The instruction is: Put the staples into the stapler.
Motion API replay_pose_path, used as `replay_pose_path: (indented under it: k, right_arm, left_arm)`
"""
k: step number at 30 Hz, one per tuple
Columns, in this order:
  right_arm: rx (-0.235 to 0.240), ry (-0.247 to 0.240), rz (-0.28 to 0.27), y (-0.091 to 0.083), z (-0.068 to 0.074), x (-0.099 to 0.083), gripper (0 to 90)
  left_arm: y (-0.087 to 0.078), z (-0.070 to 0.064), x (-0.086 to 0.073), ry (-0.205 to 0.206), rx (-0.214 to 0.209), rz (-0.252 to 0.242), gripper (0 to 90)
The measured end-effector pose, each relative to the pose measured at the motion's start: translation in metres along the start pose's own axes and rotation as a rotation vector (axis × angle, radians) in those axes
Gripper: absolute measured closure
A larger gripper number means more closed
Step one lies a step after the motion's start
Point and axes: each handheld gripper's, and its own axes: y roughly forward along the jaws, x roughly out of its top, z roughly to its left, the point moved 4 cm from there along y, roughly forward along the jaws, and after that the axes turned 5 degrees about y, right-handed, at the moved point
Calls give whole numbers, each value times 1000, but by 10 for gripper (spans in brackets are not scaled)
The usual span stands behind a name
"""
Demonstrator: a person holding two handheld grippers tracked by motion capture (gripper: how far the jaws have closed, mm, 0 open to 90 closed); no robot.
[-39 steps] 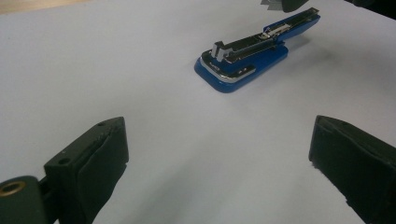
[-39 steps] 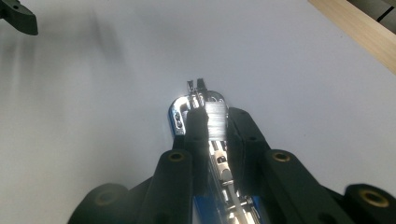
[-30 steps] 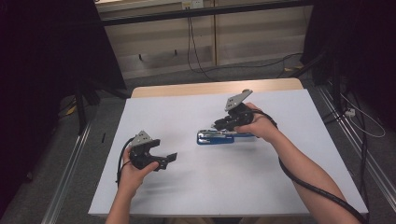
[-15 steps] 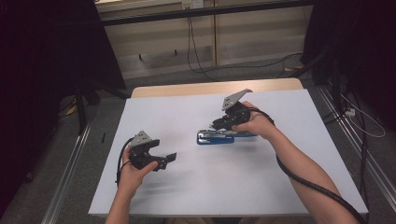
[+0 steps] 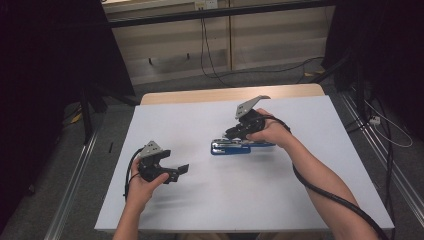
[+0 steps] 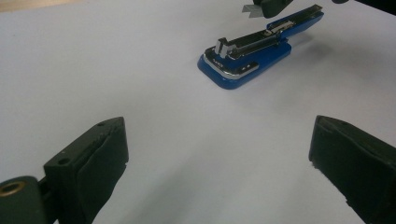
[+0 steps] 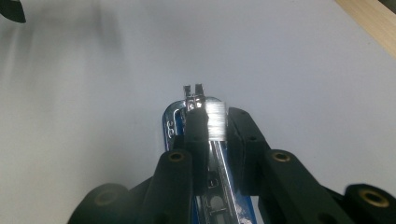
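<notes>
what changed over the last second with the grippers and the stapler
Very little. The right gripper tilted slightly over the open blue stapler, its grey plate shifting a touch; its jaws hold a strip of staples above the staple channel. The stapler stayed in place on the white table. The left gripper stayed put, jaws open, apart from the stapler.

Left gripper (image 5: 172, 170) gapes wide — right gripper (image 5: 235, 134) pinched nearly closed.
</notes>
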Motion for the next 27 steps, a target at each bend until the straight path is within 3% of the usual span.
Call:
replay_pose_path:
  k: [27]
  right_arm:
    - [41, -36, 24, 5, -4, -6, 794]
  left_arm:
    - [2, -1, -3, -5, -5, 11, 47]
